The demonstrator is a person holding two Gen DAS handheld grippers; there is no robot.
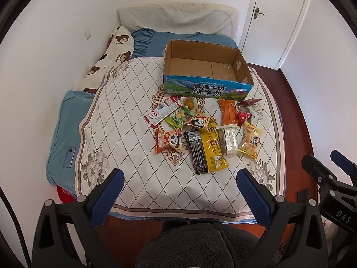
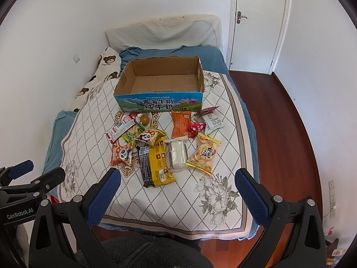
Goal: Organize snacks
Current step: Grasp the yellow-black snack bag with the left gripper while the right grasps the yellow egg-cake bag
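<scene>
An empty cardboard box [image 1: 202, 67] [image 2: 160, 78] with a blue printed front stands on the bed's quilted mat. In front of it lie several snack packets: a yellow and black packet [image 1: 206, 149] [image 2: 155, 162], an orange packet [image 1: 228, 110] [image 2: 181, 122], a biscuit bag [image 1: 250, 139] [image 2: 204, 154], a white packet [image 1: 228, 139] [image 2: 177, 154] and panda packets [image 1: 168, 140] [image 2: 121, 154]. My left gripper [image 1: 179, 176] is open, held above the mat's near edge. My right gripper [image 2: 177, 176] is open too, short of the snacks. Neither touches anything.
A phone [image 1: 69, 157] lies on the blue bedsheet at the left. A bear-print pillow [image 1: 111, 53] leans along the left wall. A white door [image 2: 258, 22] and wooden floor [image 2: 285, 122] are to the right. A dark fuzzy garment [image 1: 198, 245] fills the bottom.
</scene>
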